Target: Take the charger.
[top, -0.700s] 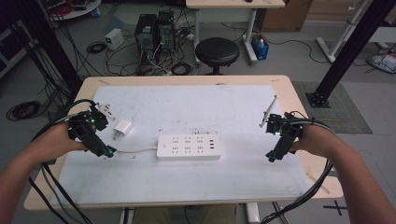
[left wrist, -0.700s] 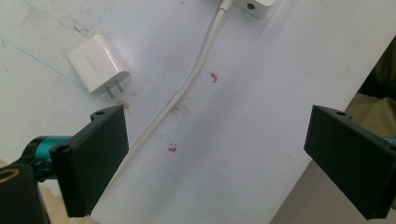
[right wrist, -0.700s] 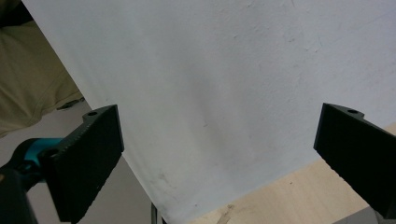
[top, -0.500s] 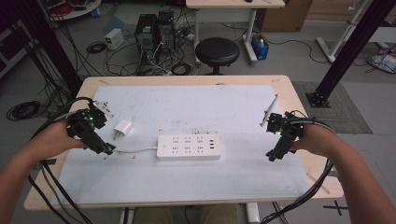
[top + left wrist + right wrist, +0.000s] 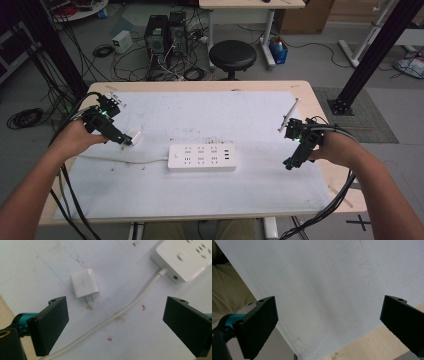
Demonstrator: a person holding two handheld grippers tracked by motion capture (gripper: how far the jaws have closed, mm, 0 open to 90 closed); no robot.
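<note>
We are moving the left gripper (image 5: 125,141) in over the charger (image 5: 84,283), jaws wide and empty; charger lying beside the power strip (image 5: 202,157)'s cable (image 5: 130,305). Right gripper (image 5: 290,162) idling, spread apart.

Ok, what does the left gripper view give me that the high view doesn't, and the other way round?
Left gripper view: the charger's two prongs pointing toward the open jaws, and red specks on the mat by the cable.
High view: the whole power strip, the right gripper held open off to the right above the table, and both forearms.
Both: the white charger, the strip's cable end, and the left gripper with nothing between its jaws.
</note>
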